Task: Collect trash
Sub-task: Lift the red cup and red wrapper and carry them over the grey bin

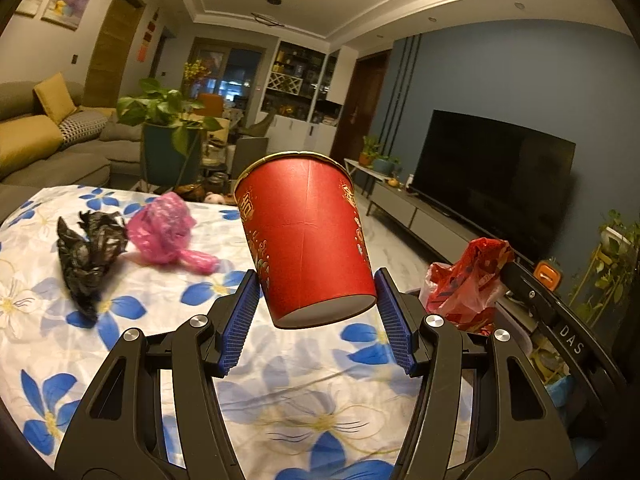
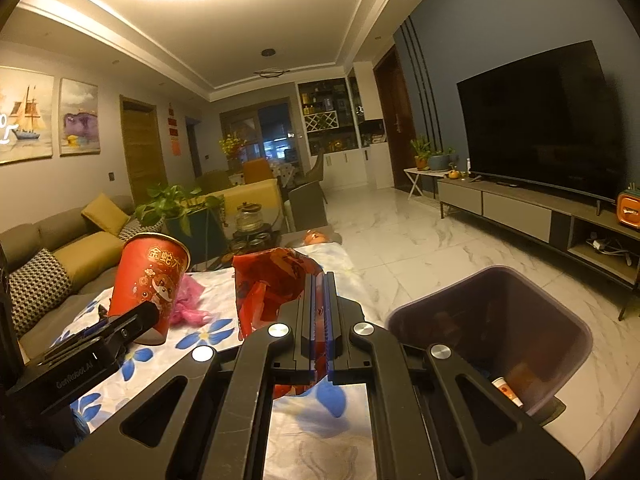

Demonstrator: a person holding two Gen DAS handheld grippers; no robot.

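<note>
Paper cup (image 1: 306, 236), crinkled red wrapper (image 2: 272, 280), both clamped

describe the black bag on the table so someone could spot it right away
On the blue-flowered white tablecloth, look to the far left. The crumpled black plastic bag lies there, just left of a crumpled pink plastic bag; it is the only black item.

Each hand-held gripper was built from matte black linkage arms joined by round silver pivot screws. The left hand-held gripper (image 1: 316, 304) and right hand-held gripper (image 2: 319, 320) were fitted with ribbed blue pads (image 1: 240, 320). White lettering was printed on both bodies.
</note>
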